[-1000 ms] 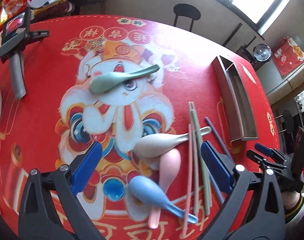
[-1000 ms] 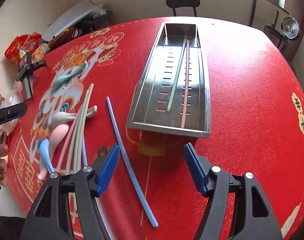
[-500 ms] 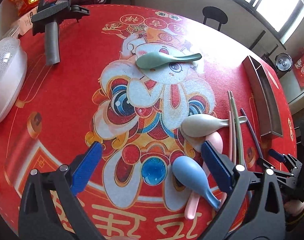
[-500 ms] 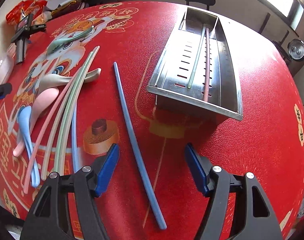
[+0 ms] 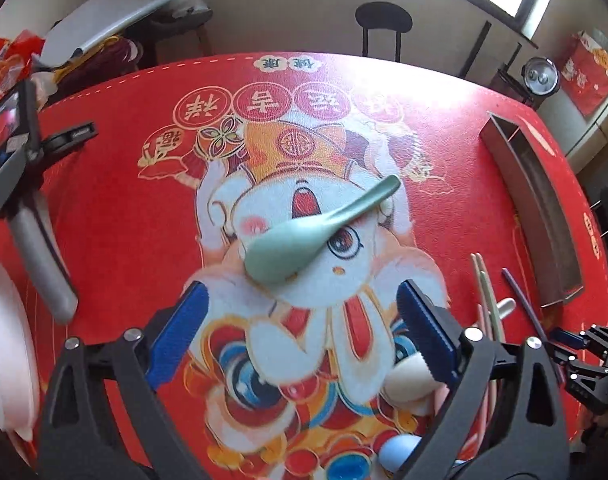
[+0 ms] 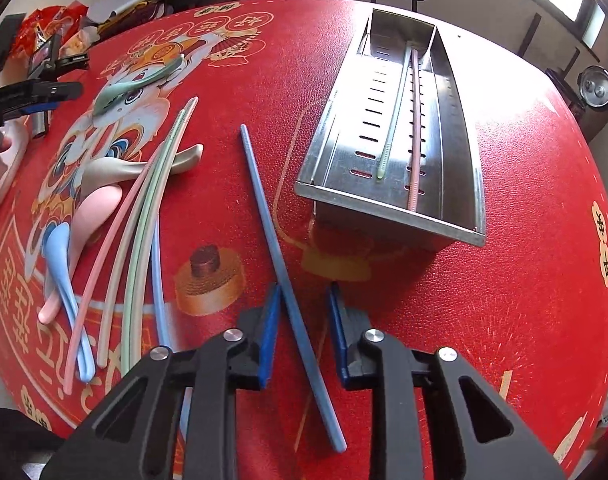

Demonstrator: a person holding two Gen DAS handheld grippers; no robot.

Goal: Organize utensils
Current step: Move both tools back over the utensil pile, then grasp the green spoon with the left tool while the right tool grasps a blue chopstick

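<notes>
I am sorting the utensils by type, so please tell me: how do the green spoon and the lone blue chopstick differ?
The green spoon has a wide bowl and a short curved handle; the blue chopstick is a long, thin, straight stick. The spoon lies on the cartoon figure printed on the cloth, ahead of the open left gripper; the chopstick lies on plain red cloth between the fingers of the right gripper, which have just been closing. Both lie outside the metal tray.

Brushed-metal slotted tray [image 6: 456, 128], matt plastic spoons [image 5: 304, 236], grainy leather-look red tablecloth [image 6: 524, 300].
</notes>
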